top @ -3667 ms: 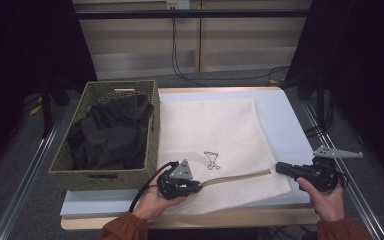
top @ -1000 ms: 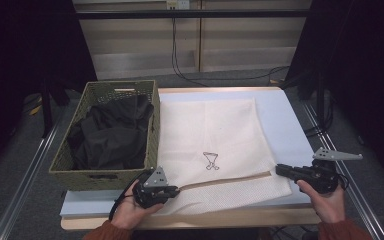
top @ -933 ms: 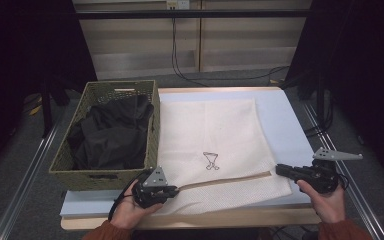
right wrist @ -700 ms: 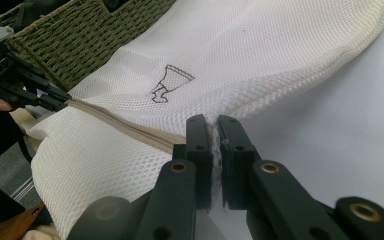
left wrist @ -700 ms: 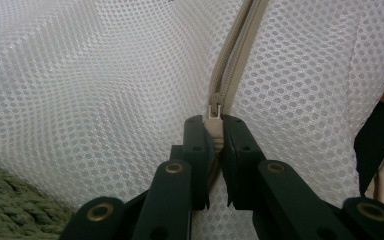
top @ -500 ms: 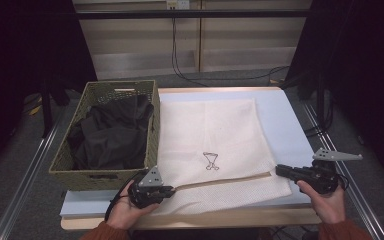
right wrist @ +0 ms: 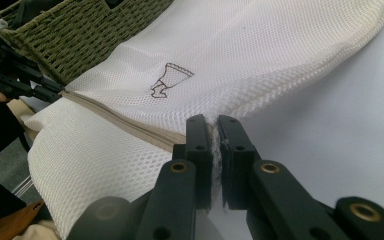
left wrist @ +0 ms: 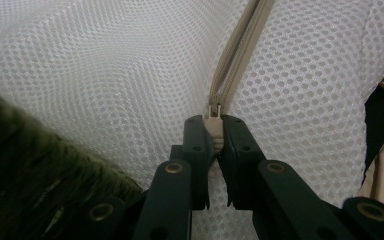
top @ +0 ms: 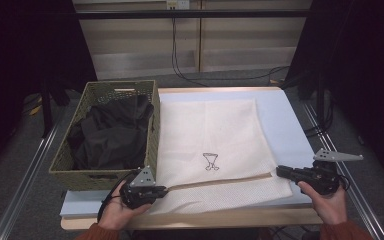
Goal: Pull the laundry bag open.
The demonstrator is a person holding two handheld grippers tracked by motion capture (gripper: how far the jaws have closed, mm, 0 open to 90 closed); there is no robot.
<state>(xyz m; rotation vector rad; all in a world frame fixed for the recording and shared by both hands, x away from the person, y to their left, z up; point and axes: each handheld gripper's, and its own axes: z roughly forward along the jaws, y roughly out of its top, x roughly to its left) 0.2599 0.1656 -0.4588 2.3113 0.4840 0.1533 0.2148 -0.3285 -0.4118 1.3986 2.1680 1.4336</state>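
While pinched by gripper [left wrist: 215, 137], zipper pull [left wrist: 214, 114]

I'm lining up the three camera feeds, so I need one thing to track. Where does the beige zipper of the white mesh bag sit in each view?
High view: the zipper runs across the bag's near part, between the two claws.
Left gripper view: it comes down from the top edge, right of centre, to the pull between the jaws.
Right gripper view: it slants from the left to the jaws.
Shared landmark: the woven basket.
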